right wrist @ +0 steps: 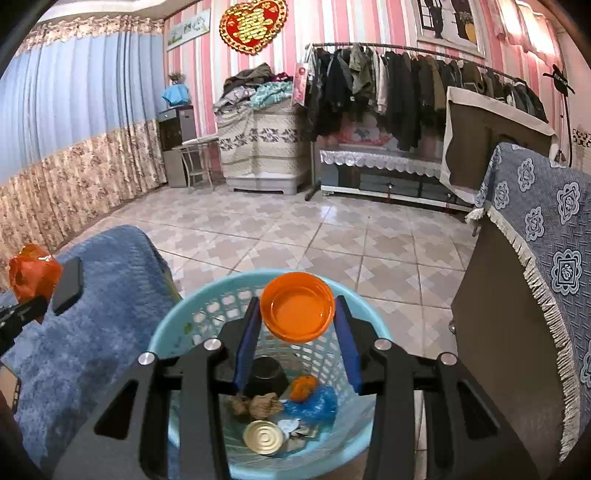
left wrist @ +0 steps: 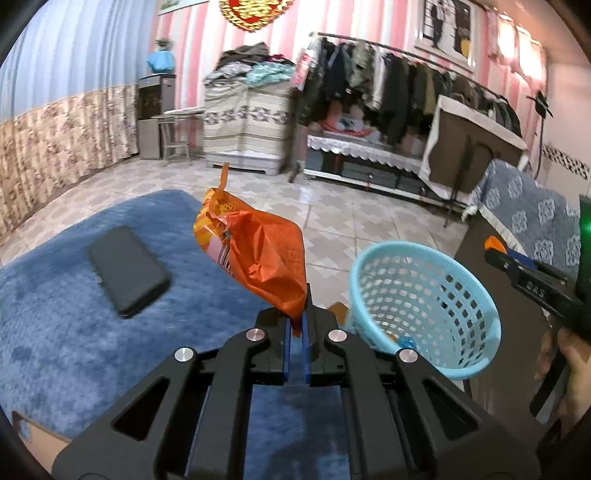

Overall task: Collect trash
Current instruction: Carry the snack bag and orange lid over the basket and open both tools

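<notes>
Not much to read here: the right gripper's [right wrist: 297, 325] arm, seen from the left wrist camera, has "DAS" stamped on it, and the orange wrapper [left wrist: 255, 258] has a barcode patch on a pinkish panel, too blurry to make out. The red and gold heart [right wrist: 253, 24] on the striped wall carries a gold character.

The wrapper is crinkly orange plastic with a yellow patterned top end, sticking up from the left gripper [left wrist: 295, 325], whose blue pads are closed tight on its bottom corner, above the blue rug [left wrist: 74, 332] near a black phone [left wrist: 127, 271].

The right gripper is partly open, pads pressing either side of an orange lid [right wrist: 297, 312], shallow and round, hollow side facing the camera. It hangs right over the light blue basket [right wrist: 166, 332] on the tiled floor. Down in the basket: a tin lid [right wrist: 263, 437], brown paper wads [right wrist: 258, 406], blue plastic [right wrist: 314, 406], something orange [right wrist: 303, 387], a black cup [right wrist: 266, 373].
</notes>
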{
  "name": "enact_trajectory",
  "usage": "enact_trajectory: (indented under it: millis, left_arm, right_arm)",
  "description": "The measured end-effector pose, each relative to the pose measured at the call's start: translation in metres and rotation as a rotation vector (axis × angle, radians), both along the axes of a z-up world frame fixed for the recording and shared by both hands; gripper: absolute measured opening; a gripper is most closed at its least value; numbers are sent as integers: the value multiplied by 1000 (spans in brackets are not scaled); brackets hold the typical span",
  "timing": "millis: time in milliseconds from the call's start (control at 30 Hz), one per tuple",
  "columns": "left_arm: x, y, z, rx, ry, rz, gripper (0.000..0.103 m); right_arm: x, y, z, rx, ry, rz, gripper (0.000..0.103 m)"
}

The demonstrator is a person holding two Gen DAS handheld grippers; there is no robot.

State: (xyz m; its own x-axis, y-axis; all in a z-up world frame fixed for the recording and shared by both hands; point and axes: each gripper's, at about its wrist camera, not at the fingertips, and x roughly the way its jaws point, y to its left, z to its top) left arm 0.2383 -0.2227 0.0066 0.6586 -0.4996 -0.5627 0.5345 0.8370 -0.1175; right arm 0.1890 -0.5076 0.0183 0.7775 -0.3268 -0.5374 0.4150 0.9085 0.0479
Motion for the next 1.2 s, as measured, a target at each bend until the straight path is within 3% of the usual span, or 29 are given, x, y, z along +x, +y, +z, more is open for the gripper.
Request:
enact_trajectory:
  millis: [300,700,767,800,833,900,1200]
  left_arm:
    - [-2,-69,-14,9,6,-125,3]
    - [-3,-145,-33,47,9,-241,4]
    - [-3,-151,-35,61,4,-234,11]
    - [-3,-153,-36,67,3,-232,26]
    - [-2,-153,-36,70,2,-222,46]
    - [-1,-149,-35,67,-12,-187,69]
    - [14,-105,-17,29,-38,-27,94]
  right_arm:
    - [-3,-39,-12,74,-11,-61,40]
    - [-4,-57,-25,110,12,-88,40]
    - [-5,-62,-28,111,23,-99,40]
    - [-5,-62,-27,113,25,-102,40]
    - [-5,-64,-29,118,27,-105,40]
    - [-6,-66,-30,122,28,-107,40]
    - [0,-58,-31,98,41,-84,40]
